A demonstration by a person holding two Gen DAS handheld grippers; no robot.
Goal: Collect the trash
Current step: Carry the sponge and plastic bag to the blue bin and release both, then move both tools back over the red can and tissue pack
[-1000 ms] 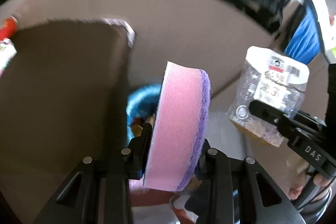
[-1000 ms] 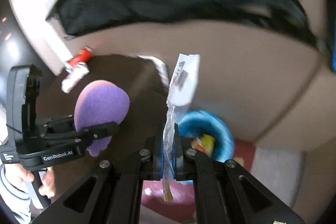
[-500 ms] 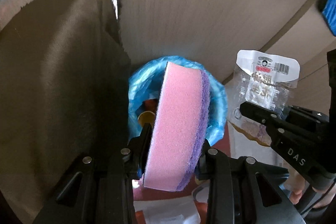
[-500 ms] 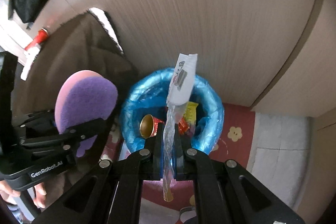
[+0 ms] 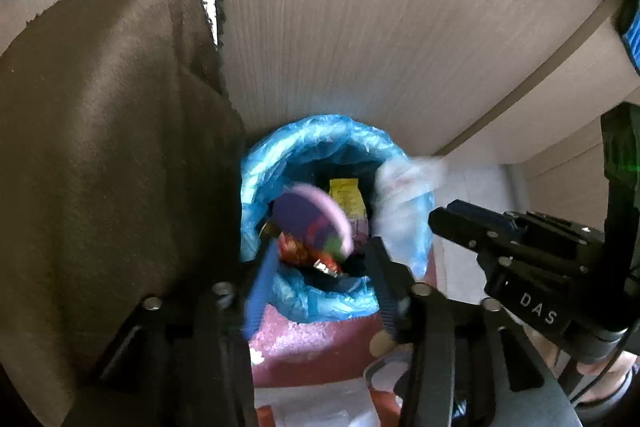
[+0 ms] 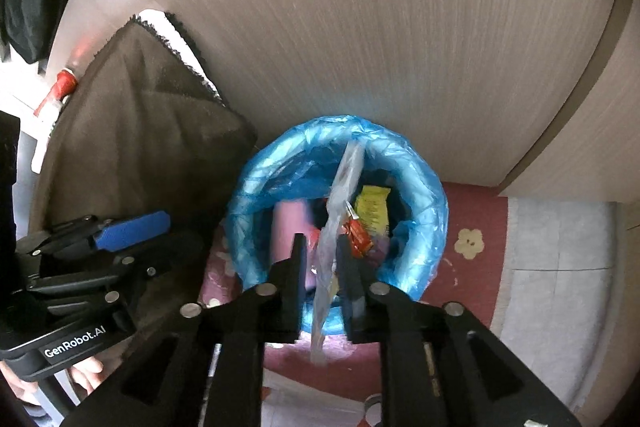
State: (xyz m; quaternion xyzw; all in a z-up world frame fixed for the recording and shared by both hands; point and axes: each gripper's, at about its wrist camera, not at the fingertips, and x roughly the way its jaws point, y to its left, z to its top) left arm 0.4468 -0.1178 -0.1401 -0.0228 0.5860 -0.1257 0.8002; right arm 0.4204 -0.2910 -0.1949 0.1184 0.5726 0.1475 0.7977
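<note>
A bin lined with a blue bag (image 5: 320, 131) (image 6: 340, 125) stands on the floor below both grippers. My left gripper (image 5: 322, 247) hangs over it with its jaws opening and nothing between them. The pink and purple sponge (image 5: 312, 223) (image 6: 290, 227) is blurred, dropping loose into the bin. My right gripper (image 6: 320, 241) is also over the bin, its jaws opening. The clear plastic wrapper (image 6: 340, 195) (image 5: 404, 195) still stands between its fingers, with a gap on each side. A yellow packet (image 6: 372, 213) and a red wrapper (image 6: 358, 233) lie inside the bin.
A brown cloth (image 5: 100, 147) (image 6: 132, 131) hangs close on the bin's left. A pale wooden panel (image 6: 400, 27) rises right behind the bin. A red flowered rug (image 6: 472, 219) and a white mat (image 6: 560, 247) cover the floor to the right. A red-capped tube (image 6: 60, 87) lies at far left.
Both grippers have come down over the bin. The left one let go of the sponge, which is falling in. The right jaws have parted from the clear wrapper.
</note>
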